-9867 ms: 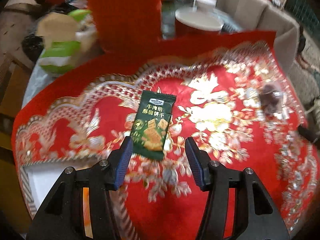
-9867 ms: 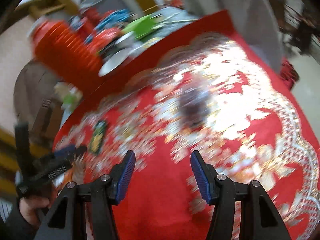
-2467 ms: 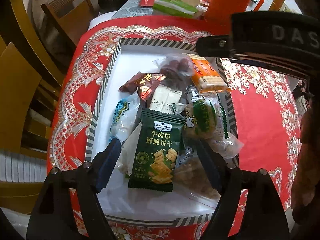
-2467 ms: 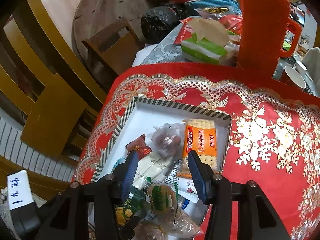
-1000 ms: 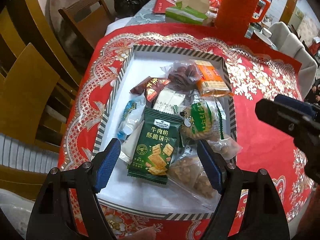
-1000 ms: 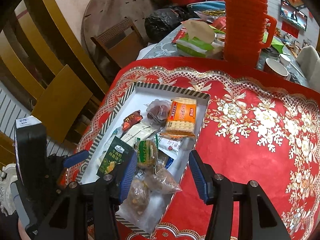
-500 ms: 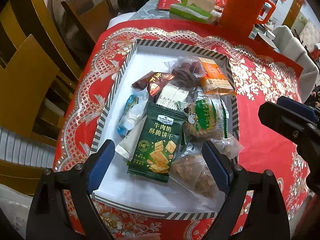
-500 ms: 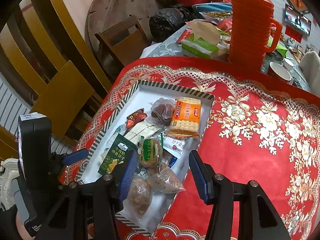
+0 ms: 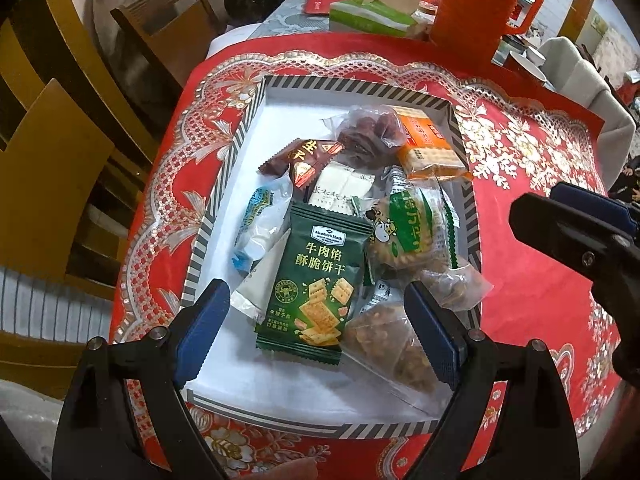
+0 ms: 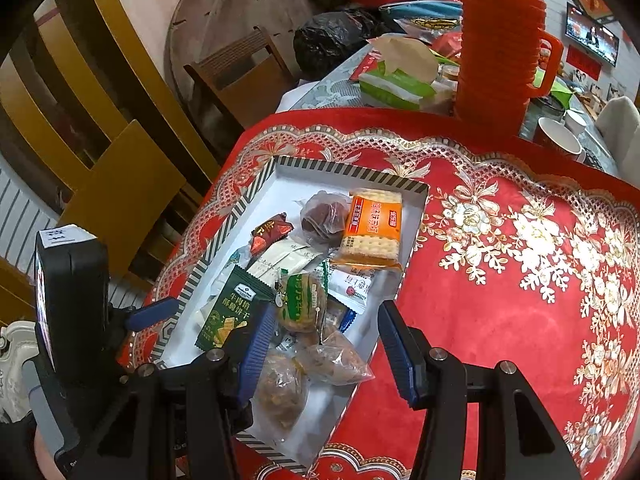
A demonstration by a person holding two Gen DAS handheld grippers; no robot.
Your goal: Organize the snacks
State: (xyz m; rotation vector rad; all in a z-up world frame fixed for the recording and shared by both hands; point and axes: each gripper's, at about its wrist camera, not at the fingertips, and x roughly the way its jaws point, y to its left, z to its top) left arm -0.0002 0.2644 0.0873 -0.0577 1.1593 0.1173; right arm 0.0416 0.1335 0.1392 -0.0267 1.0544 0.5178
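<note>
Though it lies flat on the heap, the green cracker packet (image 9: 318, 280) in the left wrist view looks light, thin and crinkly, with brittle crackers inside, so a grip across its narrow width or on a sealed end would suit better than a squeeze on the middle. It sits at the near middle of the striped tray (image 9: 224, 184), overlapping a white packet on its left and touching the round biscuit pack (image 9: 408, 236) on its right. Clear bags of what may be nut brittle (image 9: 396, 344) lie nearest on the right; their loose film is likely slippery. The left gripper (image 9: 316, 332) points steeply down over the tray's near end, and its jaws have just been opening; they now stand wide, pads clear of the packet below them, nothing held. Part of the right gripper shows at the right edge.

Seen from the right wrist, the same tray (image 10: 416, 208) lies on the red table (image 10: 500, 280), with the orange cracker pack (image 10: 372, 228) at its far right corner. The right gripper (image 10: 324, 348) also slants down above the tray's near right side, jaws part spread and empty, over the clear bags. The left gripper hangs at the left, just beyond the tray's rim.
</note>
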